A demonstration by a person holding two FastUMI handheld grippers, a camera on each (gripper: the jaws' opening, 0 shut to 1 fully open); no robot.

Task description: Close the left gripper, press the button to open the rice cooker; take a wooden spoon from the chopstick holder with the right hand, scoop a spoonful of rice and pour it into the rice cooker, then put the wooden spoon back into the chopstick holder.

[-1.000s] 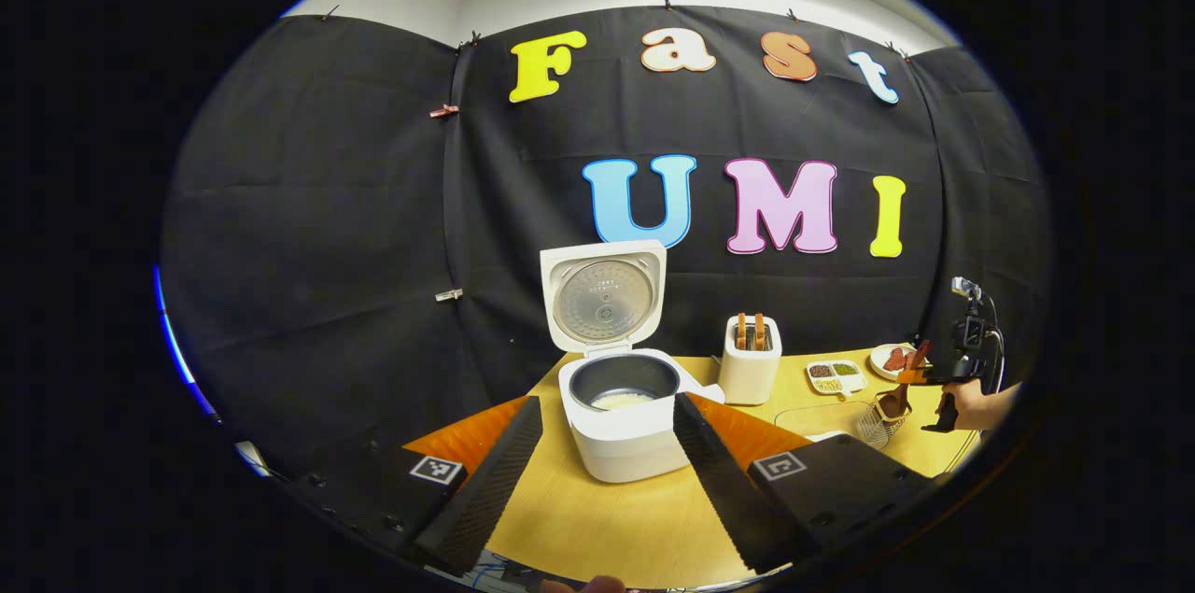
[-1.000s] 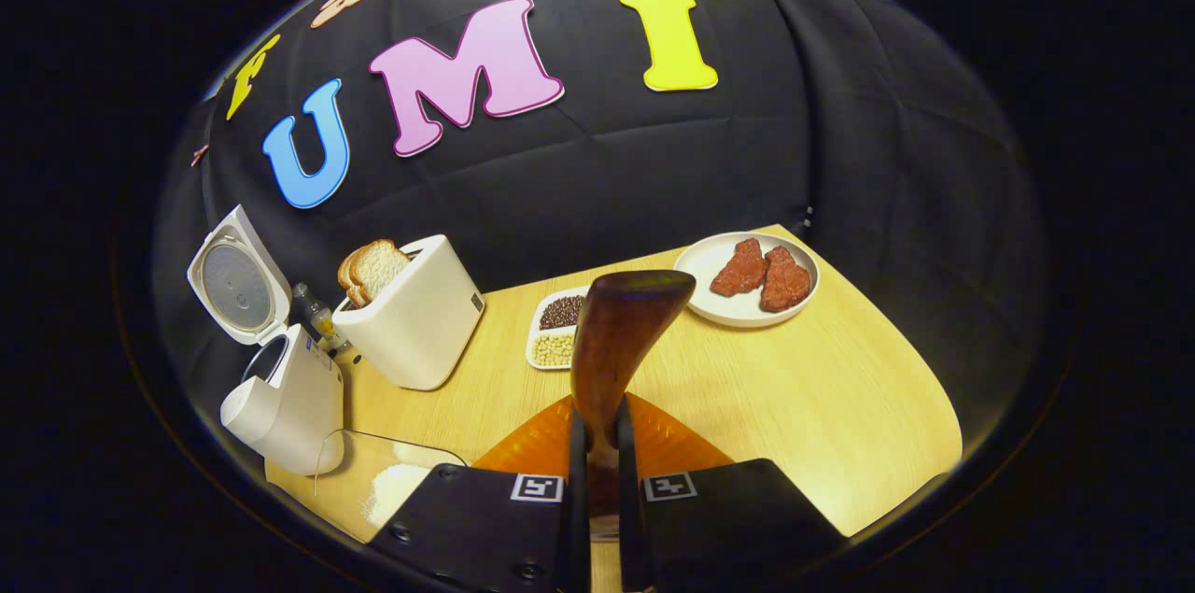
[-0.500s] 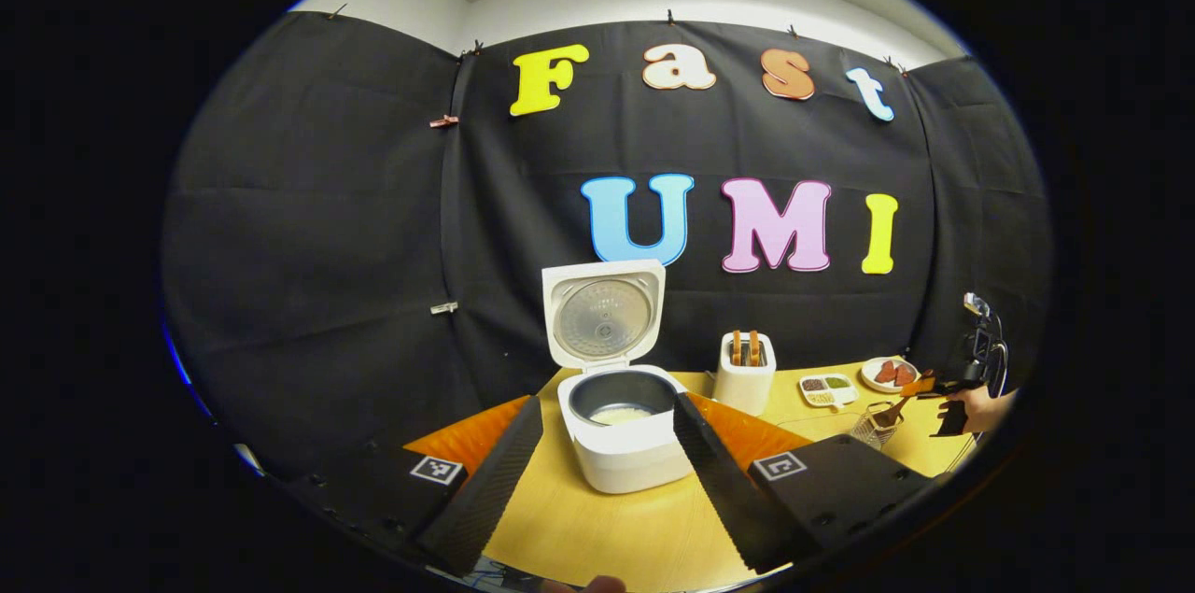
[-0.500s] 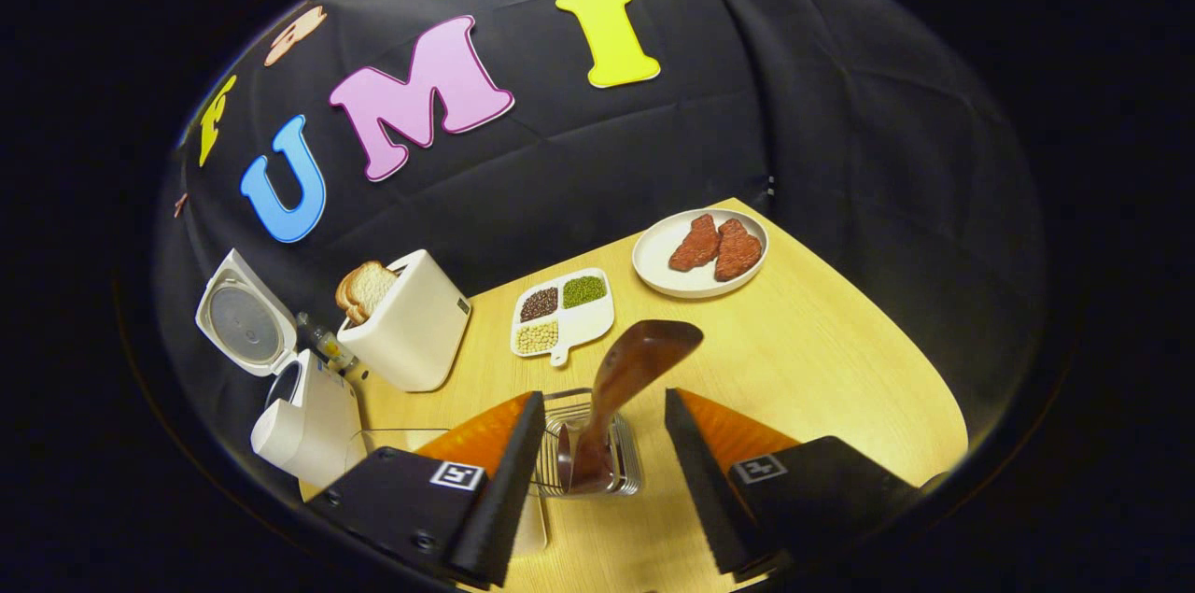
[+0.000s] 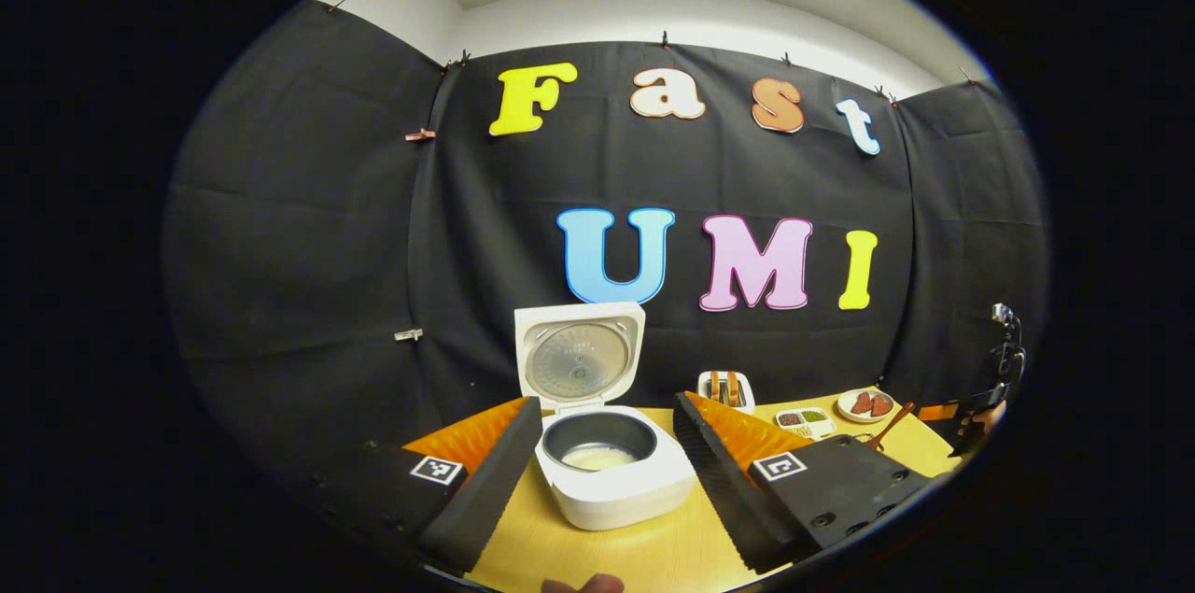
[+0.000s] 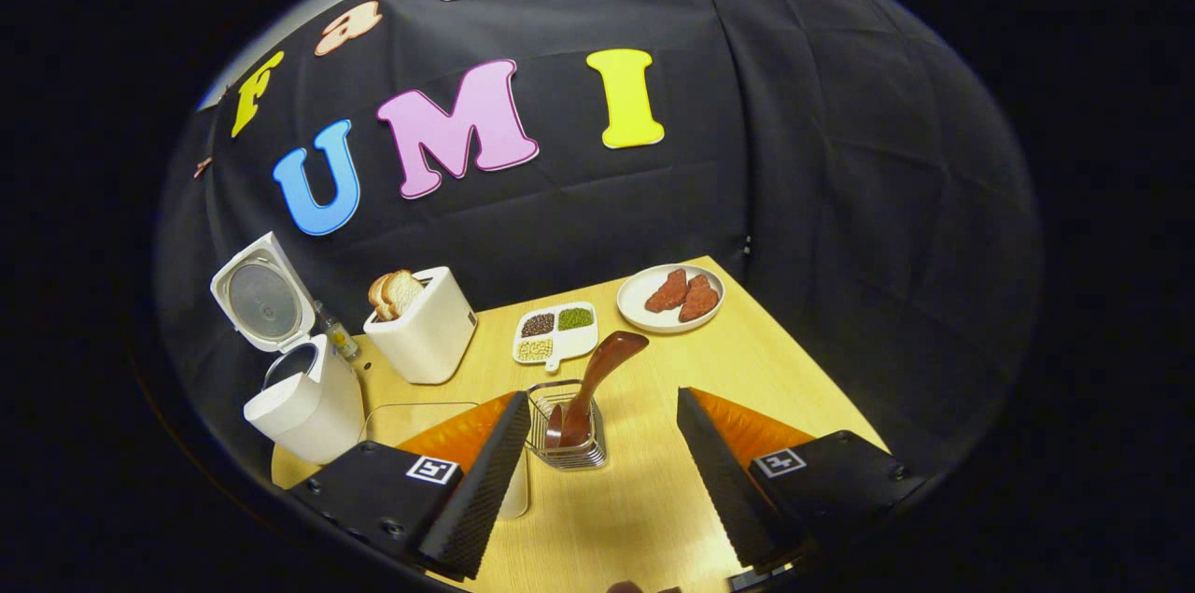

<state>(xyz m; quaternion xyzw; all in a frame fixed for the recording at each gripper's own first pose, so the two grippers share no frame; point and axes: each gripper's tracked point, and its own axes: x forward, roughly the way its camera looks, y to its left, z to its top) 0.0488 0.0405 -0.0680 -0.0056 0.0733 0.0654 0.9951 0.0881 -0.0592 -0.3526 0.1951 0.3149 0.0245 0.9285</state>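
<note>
Task apparently complete — wooden spoon (image 6: 597, 371) stands in the chopstick holder (image 6: 566, 448), rice cooker (image 5: 607, 467) open with rice inside — my right gripper (image 6: 597, 472) and left gripper (image 5: 607, 467) both spread, holding nothing.

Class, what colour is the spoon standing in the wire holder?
Dark reddish-brown wooden spoon; clearest in the right gripper view.

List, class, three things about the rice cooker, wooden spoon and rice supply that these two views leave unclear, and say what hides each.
1. Rice cooker button: in the right gripper view the front faces away; too small in the left gripper view.
2. Wooden spoon lower end: sunk behind the chopstick holder wires.
3. Clear rice container: right gripper finger covers its contents.
</note>
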